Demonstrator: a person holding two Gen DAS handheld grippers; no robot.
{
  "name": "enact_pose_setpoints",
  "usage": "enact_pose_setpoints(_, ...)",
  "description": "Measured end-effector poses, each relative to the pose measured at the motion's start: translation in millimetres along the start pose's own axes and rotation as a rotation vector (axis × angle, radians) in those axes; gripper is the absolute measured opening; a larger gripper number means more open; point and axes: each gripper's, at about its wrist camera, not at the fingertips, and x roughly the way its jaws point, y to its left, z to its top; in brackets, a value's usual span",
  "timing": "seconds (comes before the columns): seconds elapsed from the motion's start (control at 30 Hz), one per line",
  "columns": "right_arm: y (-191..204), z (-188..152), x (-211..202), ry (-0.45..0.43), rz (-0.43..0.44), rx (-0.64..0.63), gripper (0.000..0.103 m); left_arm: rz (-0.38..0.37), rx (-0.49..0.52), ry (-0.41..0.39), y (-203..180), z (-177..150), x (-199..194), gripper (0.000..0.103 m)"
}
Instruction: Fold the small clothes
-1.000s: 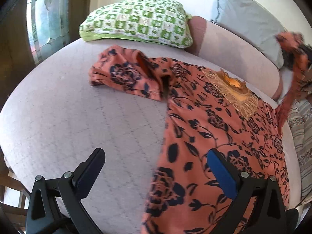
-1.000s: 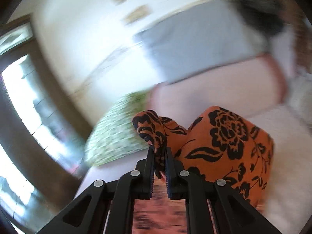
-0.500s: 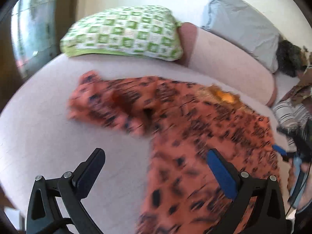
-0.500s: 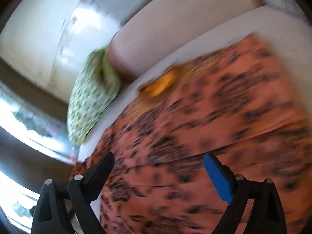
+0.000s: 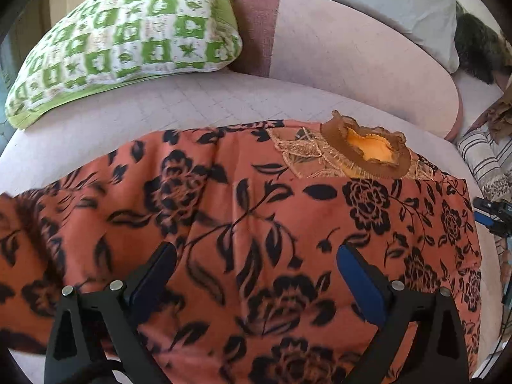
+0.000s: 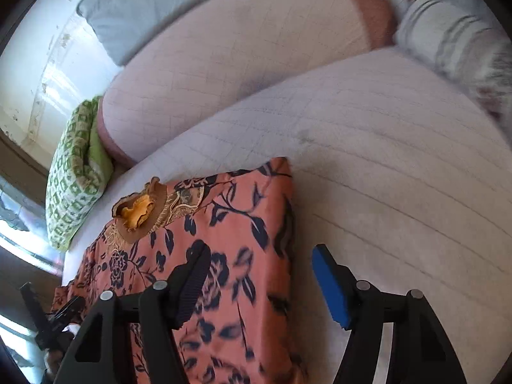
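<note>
An orange garment with black flowers (image 5: 256, 217) lies spread on the pale quilted bed, its brown and yellow neckline (image 5: 368, 150) toward the back. My left gripper (image 5: 256, 272) is open and empty, hovering low over the garment's middle. In the right wrist view the garment (image 6: 224, 256) lies left of centre with its right edge folded straight. My right gripper (image 6: 259, 275) is open and empty over that right edge, one finger (image 6: 192, 275) above the cloth and the blue pad (image 6: 329, 284) above the bed. The right gripper also shows at the right edge of the left wrist view (image 5: 492, 217).
A green and white patterned pillow (image 5: 128, 38) lies at the back left. A pink bolster (image 5: 352, 54) runs along the back with a grey pillow (image 5: 400, 3) behind it. Striped cloth (image 5: 486, 160) and other clothes lie at the right. A window is at the far left.
My right gripper let go of the sleeve it held up and now hangs open over the garment's right edge. My left gripper moved forward from the bare bed to over the garment.
</note>
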Motion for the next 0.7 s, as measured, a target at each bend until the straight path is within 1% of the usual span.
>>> enact_pose_setpoints(0.03, 3, 5, 10, 0.016, 0.013, -0.021, 0.065, 0.0, 0.011, 0.001, -3, 1, 4, 0.099)
enact_pose_setpoints(0.07, 4, 5, 18, 0.041, 0.02, -0.035, 0.023, 0.0, 0.029, 0.002, -7, 2, 8, 0.089)
enact_pose_setpoints(0.1, 9, 7, 25, 0.073, -0.004, -0.062, 0.008, 0.001, 0.048, 0.009, -10, 2, 13, 0.081)
enact_pose_setpoints(0.13, 14, 5, 23, 0.059, -0.022, -0.092, 0.008, -0.003, 0.064, 0.028, -12, 2, 19, 0.066)
enact_pose_setpoints(0.17, 20, 7, 16, 0.025, -0.061, -0.15, 0.007, -0.009, 0.068, 0.041, -13, 2, 23, 0.062)
enact_pose_setpoints(0.2, 17, 8, 11, 0.004, -0.091, -0.162, 0.007, -0.007, 0.069, 0.039, -13, 1, 27, 0.062)
enact_pose_setpoints(0.23, 4, 13, 13, 0.001, -0.155, -0.14, 0.007, -0.001, 0.075, 0.019, -14, 0, 27, 0.062)
enact_pose_setpoints(0.27, -16, 15, 22, 0.037, -0.166, -0.07, 0.009, 0.003, 0.082, 0.011, -16, -2, 27, 0.064)
enact_pose_setpoints(0.3, -26, 14, 26, 0.054, -0.125, -0.028, 0.012, 0.012, 0.095, 0.006, -18, -3, 27, 0.065)
enact_pose_setpoints(0.33, -27, 10, 20, 0.02, -0.084, -0.043, 0.019, 0.016, 0.111, 0.008, -21, -4, 26, 0.067)
enact_pose_setpoints(0.4, -22, 3, 7, 0.002, -0.058, -0.062, 0.06, 0.019, 0.123, 0.012, -23, -5, 24, 0.068)
enact_pose_setpoints(0.43, -19, -2, -3, -0.018, -0.06, -0.062, 0.081, 0.013, 0.124, 0.007, -23, -4, 20, 0.068)
enact_pose_setpoints(0.5, -13, -15, -33, -0.103, -0.107, -0.057, 0.081, 0.01, 0.106, -0.03, -21, -3, 9, 0.068)
enact_pose_setpoints(0.53, -8, -21, -44, -0.112, -0.083, -0.063, 0.081, 0.011, 0.093, -0.041, -18, -3, 4, 0.068)
enact_pose_setpoints(0.57, -1, -27, -56, -0.121, -0.038, -0.065, 0.081, 0.007, 0.07, -0.056, -14, -2, -2, 0.068)
enact_pose_setpoints(0.6, 11, -40, -70, -0.13, 0.037, -0.077, 0.081, 0.001, 0.053, -0.063, -11, -1, -5, 0.069)
enact_pose_setpoints(0.63, 19, -47, -73, -0.118, 0.09, -0.09, 0.081, -0.02, 0.031, -0.064, -9, 0, -6, 0.069)
enact_pose_setpoints(0.67, 26, -55, -72, -0.082, 0.168, -0.104, 0.081, -0.035, 0.025, -0.051, -7, 2, -4, 0.069)
enact_pose_setpoints(0.7, 30, -64, -66, -0.047, 0.219, -0.109, 0.081, -0.048, 0.021, -0.028, -8, 3, 0, 0.069)
